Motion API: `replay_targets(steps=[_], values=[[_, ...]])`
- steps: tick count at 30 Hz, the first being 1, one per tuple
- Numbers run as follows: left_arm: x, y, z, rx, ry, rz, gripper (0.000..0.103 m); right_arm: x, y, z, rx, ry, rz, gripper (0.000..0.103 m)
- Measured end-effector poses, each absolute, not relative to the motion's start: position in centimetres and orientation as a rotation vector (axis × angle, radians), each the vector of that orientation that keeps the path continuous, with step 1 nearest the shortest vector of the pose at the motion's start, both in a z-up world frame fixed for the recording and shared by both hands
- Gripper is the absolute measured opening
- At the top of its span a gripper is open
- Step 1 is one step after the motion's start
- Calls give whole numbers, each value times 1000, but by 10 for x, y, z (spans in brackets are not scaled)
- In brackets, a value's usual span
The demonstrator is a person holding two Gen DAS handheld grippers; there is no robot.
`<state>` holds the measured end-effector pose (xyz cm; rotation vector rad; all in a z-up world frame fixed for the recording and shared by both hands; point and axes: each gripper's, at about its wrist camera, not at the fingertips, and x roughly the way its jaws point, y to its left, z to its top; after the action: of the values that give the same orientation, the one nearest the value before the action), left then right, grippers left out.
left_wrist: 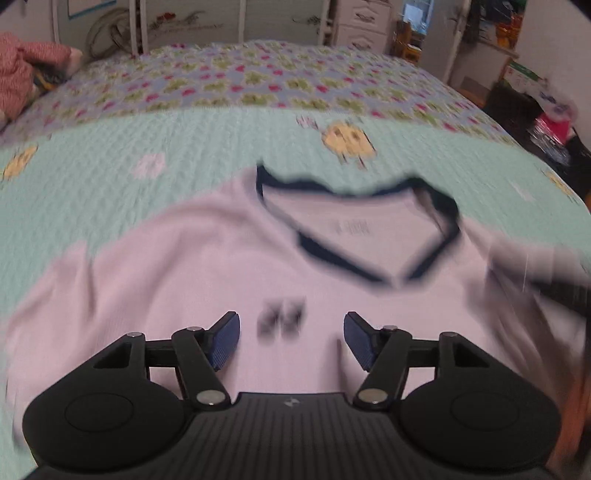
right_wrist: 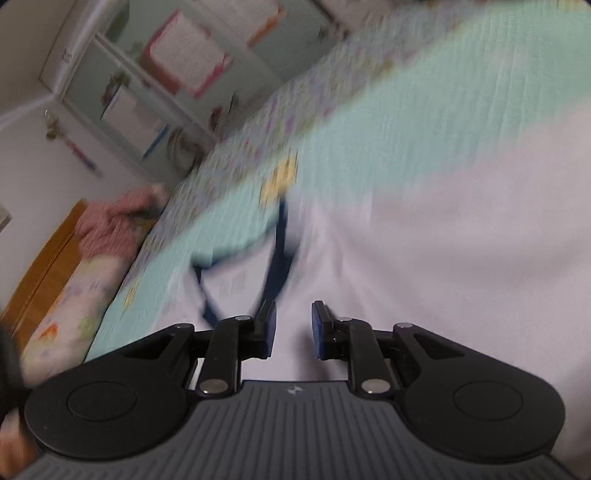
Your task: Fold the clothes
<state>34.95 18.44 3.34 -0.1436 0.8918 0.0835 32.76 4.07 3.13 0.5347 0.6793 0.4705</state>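
A pale lilac shirt [left_wrist: 207,258] with a dark navy V-neck collar [left_wrist: 369,229] lies spread front-up on the bed, a dark print on its chest [left_wrist: 282,317]. My left gripper [left_wrist: 291,328] hovers open over the chest print, its blue pads wide apart with nothing between them. At the right edge of the left wrist view the other gripper shows as a dark blur [left_wrist: 546,284]. In the right wrist view the shirt [right_wrist: 443,258] fills the right half and the collar [right_wrist: 277,258] lies just ahead of my right gripper [right_wrist: 293,326], which is open over the cloth. Both views are motion-blurred.
The bed carries a mint quilted cover [left_wrist: 110,177] with a floral band [left_wrist: 258,81] further back. Reddish clothing [left_wrist: 22,70] is piled at the far left corner. White drawers [left_wrist: 364,22] and cluttered shelves [left_wrist: 517,55] stand beyond the bed. A wooden headboard [right_wrist: 44,266] and a pillow [right_wrist: 70,314] show in the right wrist view.
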Motion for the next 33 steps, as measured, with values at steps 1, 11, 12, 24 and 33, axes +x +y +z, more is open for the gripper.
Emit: replay_targets(steps=[1, 11, 12, 24, 33], values=[[334, 186, 30, -161, 907, 81, 66, 333, 36, 45, 487, 642, 451, 24], [239, 189, 19, -226, 949, 31, 67, 404, 56, 48, -41, 752, 583, 33], [237, 188, 17, -213, 947, 25, 68, 406, 58, 46, -61, 767, 595, 33], [232, 185, 9, -125, 937, 20, 77, 426, 51, 40, -173, 830, 487, 0], [235, 186, 6, -111, 938, 1, 86, 420, 36, 49, -7, 769, 481, 13]])
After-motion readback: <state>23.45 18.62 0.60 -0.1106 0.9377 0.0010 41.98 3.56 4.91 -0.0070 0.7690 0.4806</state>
